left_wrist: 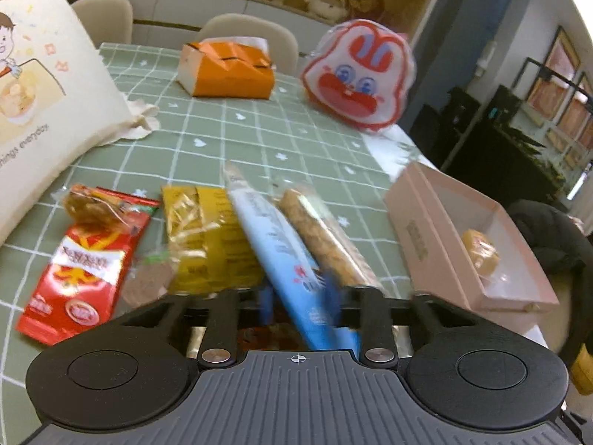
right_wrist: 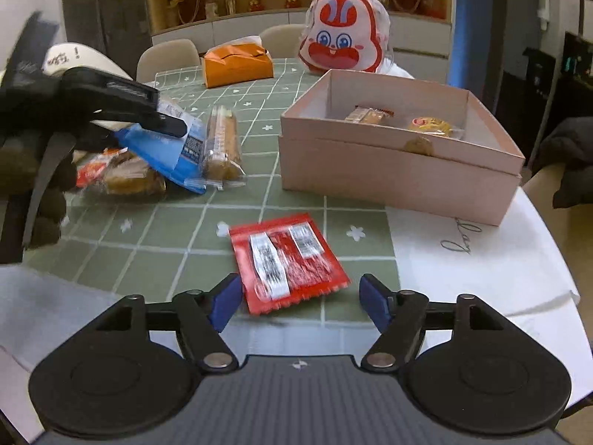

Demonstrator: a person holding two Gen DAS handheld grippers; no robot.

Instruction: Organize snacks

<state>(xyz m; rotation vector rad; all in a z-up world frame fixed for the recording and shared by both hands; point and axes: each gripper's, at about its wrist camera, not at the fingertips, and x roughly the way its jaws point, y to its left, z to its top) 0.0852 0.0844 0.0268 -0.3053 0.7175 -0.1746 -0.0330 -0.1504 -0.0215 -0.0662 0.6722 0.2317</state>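
My left gripper (left_wrist: 296, 298) is shut on a blue snack packet (left_wrist: 281, 248), also in the right wrist view (right_wrist: 181, 148), held over a pile of snacks: a red packet (left_wrist: 83, 270), a yellow packet (left_wrist: 207, 237) and a clear-wrapped bar (left_wrist: 326, 237). The left gripper shows in the right wrist view (right_wrist: 166, 122). My right gripper (right_wrist: 298, 300) is open, its fingers either side of a red packet (right_wrist: 289, 263) lying on the green cloth. The pink box (right_wrist: 400, 170) holds a few snacks (right_wrist: 430, 126).
An orange tissue box (left_wrist: 228, 70), a rabbit-face bag (left_wrist: 359, 74) and a cream tote bag (left_wrist: 44, 111) stand on the green checked tablecloth (left_wrist: 222, 137). Chairs stand behind the table. The table edge is at the right (right_wrist: 548, 259).
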